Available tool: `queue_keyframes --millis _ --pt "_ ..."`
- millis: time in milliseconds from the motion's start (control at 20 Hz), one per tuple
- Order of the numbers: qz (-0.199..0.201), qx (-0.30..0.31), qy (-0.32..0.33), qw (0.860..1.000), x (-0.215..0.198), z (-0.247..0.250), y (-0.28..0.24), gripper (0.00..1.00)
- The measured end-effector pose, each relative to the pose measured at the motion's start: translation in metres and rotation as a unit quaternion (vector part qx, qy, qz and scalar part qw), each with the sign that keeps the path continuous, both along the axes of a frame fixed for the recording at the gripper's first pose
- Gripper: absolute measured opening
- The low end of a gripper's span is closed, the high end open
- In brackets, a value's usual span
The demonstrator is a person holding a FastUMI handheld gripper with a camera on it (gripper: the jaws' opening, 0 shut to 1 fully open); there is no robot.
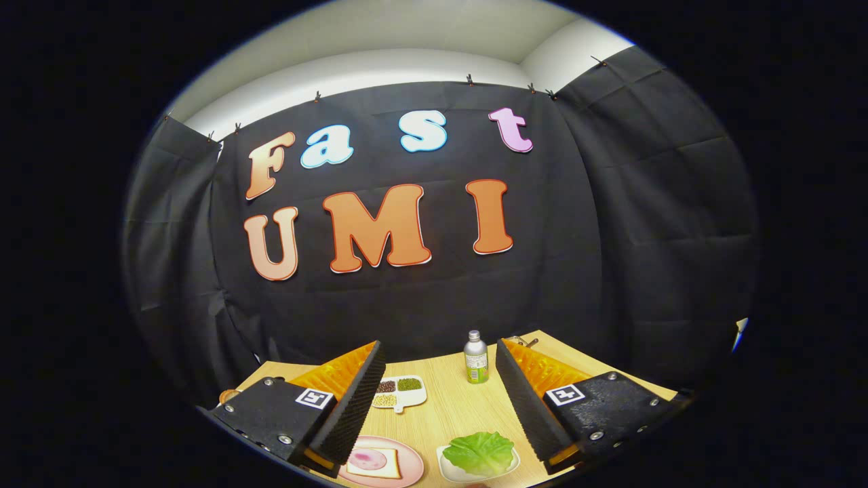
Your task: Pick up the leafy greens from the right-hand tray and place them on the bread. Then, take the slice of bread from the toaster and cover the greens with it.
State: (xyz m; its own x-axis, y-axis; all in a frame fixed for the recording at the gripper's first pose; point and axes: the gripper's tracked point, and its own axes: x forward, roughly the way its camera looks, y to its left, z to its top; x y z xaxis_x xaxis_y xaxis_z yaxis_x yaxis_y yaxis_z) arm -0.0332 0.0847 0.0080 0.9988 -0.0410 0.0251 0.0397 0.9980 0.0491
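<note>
Gripper view: looks forward along the two fingers over a light wooden table [451, 413] toward the black cloth wall of the booth.
Gripper [439, 396]: held above the table with its jaws wide apart, holding nothing; the ribbed inner faces of the fingers face each other across the gap.
Left finger [356, 400]: its ribbed face runs down toward the pink plate, and its lower end overlaps the plate's left side in this view (whether it touches, I cannot tell).
Pink plate [407, 461]: round, on the table's near side, just inside the left finger.
Bread [373, 462]: one square slice lying flat on the pink plate, with a pinkish patch on top.
Divided dish [399, 392]: small and white, farther back on the table between the fingers, closer to the left one; its compartments hold dark, green and pale contents.
Leafy greens [479, 452]: a crinkled light-green leaf lying on a white tray [446, 463], just to the right of the pink plate, between the fingers and nearer the right one.
Bottle [476, 357]: small, upright, silver-capped with a green label, at the table's back near the cloth wall.
Right finger [525, 400]: apart from the greens, with bare table between them.
</note>
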Motion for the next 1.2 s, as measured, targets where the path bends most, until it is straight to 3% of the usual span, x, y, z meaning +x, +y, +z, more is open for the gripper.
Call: queue_keyframes --millis 700,1200 --pt "0.020 -0.052 -0.012 0.998 0.006 0.014 0.019 0.98" --pt "0.010 -0.059 0.022 0.998 0.018 -0.030 -0.007 0.98"
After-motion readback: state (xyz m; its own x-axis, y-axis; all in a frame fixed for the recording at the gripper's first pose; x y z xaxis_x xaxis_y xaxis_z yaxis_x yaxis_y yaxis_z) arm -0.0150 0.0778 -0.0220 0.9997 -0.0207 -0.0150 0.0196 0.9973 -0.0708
